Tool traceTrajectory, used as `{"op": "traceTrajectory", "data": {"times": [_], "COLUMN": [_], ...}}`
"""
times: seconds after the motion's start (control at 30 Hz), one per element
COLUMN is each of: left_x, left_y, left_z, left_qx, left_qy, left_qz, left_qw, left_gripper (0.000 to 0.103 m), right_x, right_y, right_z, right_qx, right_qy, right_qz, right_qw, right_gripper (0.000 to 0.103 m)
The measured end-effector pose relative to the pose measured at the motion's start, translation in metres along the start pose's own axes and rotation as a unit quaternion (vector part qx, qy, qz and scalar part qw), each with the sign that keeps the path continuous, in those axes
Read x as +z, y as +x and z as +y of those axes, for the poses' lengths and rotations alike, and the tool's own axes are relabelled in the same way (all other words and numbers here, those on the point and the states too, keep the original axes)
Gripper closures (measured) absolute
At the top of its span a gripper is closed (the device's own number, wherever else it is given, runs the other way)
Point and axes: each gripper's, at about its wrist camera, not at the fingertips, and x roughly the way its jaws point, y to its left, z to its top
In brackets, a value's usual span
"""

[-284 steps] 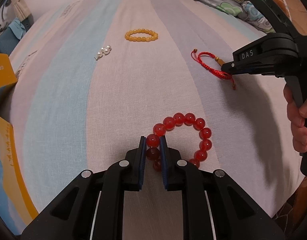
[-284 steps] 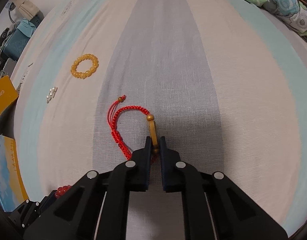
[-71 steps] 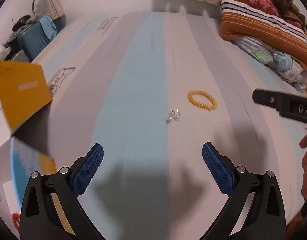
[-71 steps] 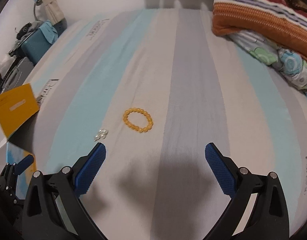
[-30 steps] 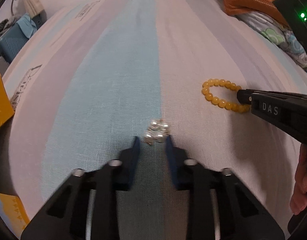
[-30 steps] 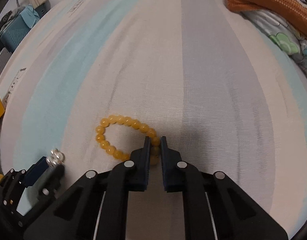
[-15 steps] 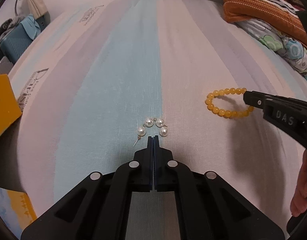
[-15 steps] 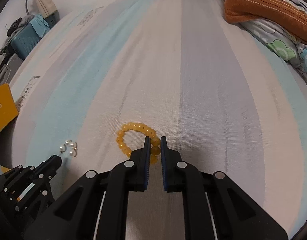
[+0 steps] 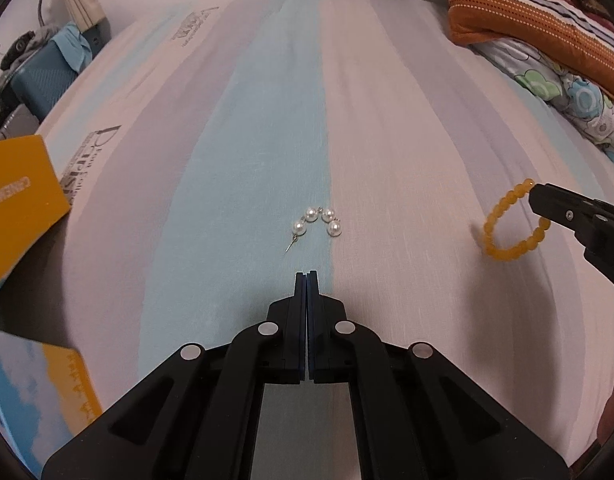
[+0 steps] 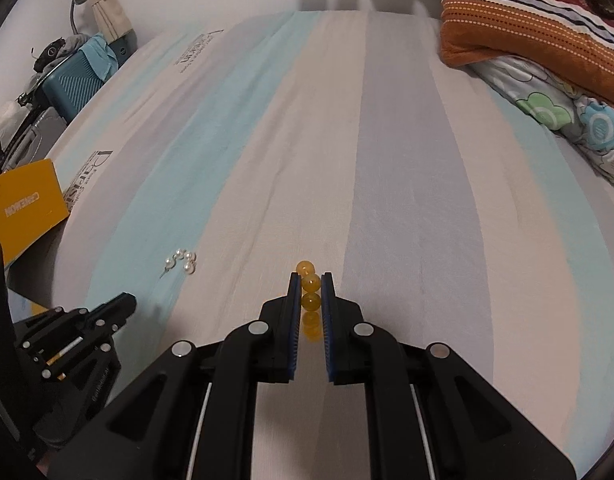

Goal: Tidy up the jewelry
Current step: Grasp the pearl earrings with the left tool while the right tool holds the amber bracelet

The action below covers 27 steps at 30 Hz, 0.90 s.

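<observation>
A small pearl earring piece (image 9: 317, 221) lies on the striped bedsheet, a little beyond my left gripper (image 9: 307, 274), which is shut and empty above the sheet. It also shows in the right wrist view (image 10: 181, 260). My right gripper (image 10: 310, 278) is shut on the yellow bead bracelet (image 10: 310, 285). In the left wrist view the bracelet (image 9: 503, 236) hangs from the right gripper's tip (image 9: 541, 200), lifted off the sheet.
An orange box flap (image 9: 17, 204) and a blue-and-yellow box (image 9: 35, 392) sit at the left. Folded blankets and a floral quilt (image 10: 547, 92) lie at the right. A blue suitcase (image 10: 73, 80) stands beyond the bed's left edge.
My right gripper has lifted the yellow bracelet off the sheet. My left gripper has pulled back, shut and empty, leaving the pearl piece on the sheet.
</observation>
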Motion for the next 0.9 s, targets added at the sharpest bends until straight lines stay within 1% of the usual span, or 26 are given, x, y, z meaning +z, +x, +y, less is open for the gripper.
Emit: {"op": "traceTrajectory", "data": {"times": [0.2, 0.37, 0.53, 0.63, 0.77, 0.83, 0.87, 0.9], "left_x": [-0.010, -0.021, -0.032, -0.037, -0.039, -0.039, -0.038, -0.037], "left_y": [-0.020, -0.039, -0.068, -0.083, -0.090, -0.088, -0.085, -0.083], "left_z": [0.010, 0.017, 0.027, 0.036, 0.042, 0.042, 0.042, 0.042], "left_qx": [0.006, 0.001, 0.000, 0.001, -0.002, -0.019, -0.024, -0.025], "left_qy": [-0.006, -0.009, -0.004, -0.010, -0.016, -0.014, -0.016, -0.017], "left_qz": [0.001, 0.003, -0.009, -0.013, -0.014, -0.016, -0.019, -0.020], "left_qw": [1.0000, 1.0000, 1.0000, 0.9999, 0.9998, 0.9996, 0.9994, 0.9993], "left_gripper": [0.103, 0.103, 0.103, 0.103, 0.103, 0.102, 0.099, 0.099], "right_x": [-0.011, -0.020, -0.032, -0.038, -0.043, -0.045, -0.045, -0.045], "right_y": [-0.022, -0.046, -0.072, -0.087, -0.100, -0.102, -0.101, -0.100], "right_z": [-0.001, 0.001, 0.004, 0.005, 0.006, 0.006, 0.005, 0.005], "right_qx": [-0.011, -0.012, -0.013, -0.015, -0.014, -0.014, -0.013, -0.012], "right_qy": [0.002, -0.001, -0.012, -0.015, -0.016, -0.016, -0.016, -0.017], "right_qz": [0.000, -0.004, -0.010, -0.015, -0.021, -0.021, -0.020, -0.019], "right_qw": [1.000, 1.000, 1.000, 1.000, 1.000, 1.000, 1.000, 1.000], "right_gripper": [0.094, 0.094, 0.094, 0.094, 0.094, 0.094, 0.094, 0.094]}}
